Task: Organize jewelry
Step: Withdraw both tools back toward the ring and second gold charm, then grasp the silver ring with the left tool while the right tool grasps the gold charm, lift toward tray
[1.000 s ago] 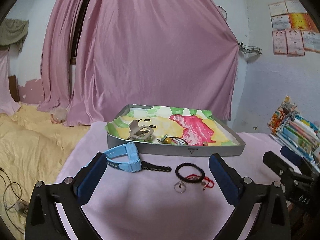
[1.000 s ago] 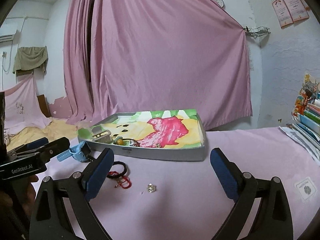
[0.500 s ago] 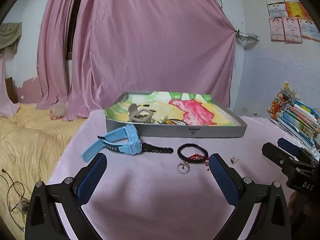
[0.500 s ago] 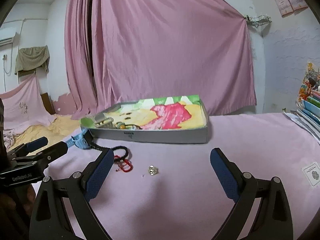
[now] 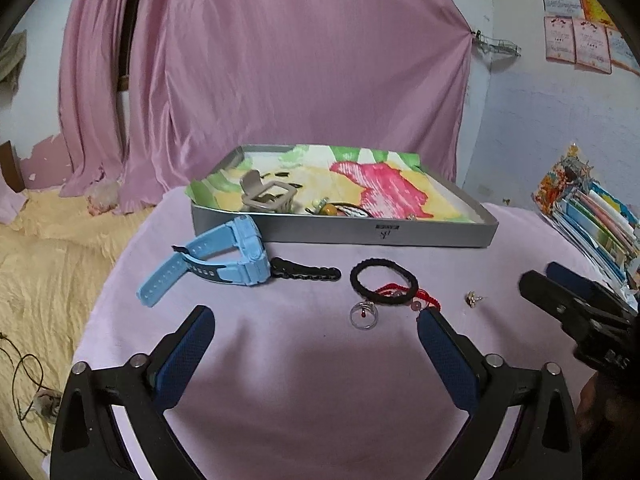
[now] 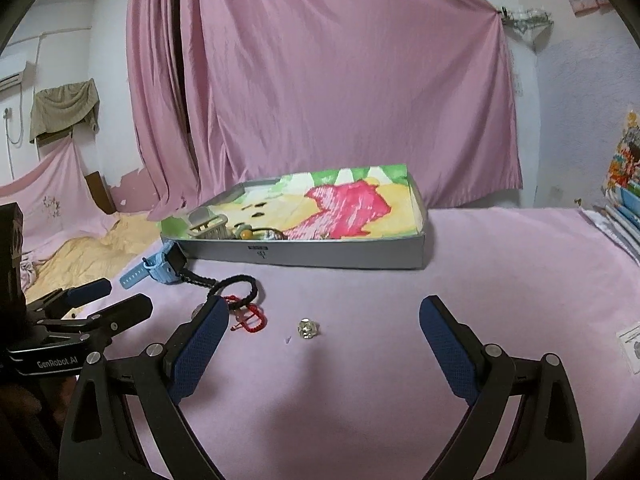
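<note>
The ring (image 5: 363,314) lay flat on the surface (image 5: 304,380), ahead of the left gripper (image 5: 314,350) and between its spread, empty fingers (image 5: 184,356). It looked light, stiff and slippery, best pinched across its band. The red cord (image 5: 416,295) and black band (image 5: 384,282) just beyond looked soft. The stud (image 6: 307,329) sat ahead of the right gripper (image 6: 322,350), also open and empty. Tray (image 5: 344,234) contents were partly hidden by its wall.

Bare pink worktop (image 6: 500,280) toward 2 o'clock; grey tray (image 6: 320,258) blocks 12; small silver earring (image 6: 307,328) lies just ahead.
</note>
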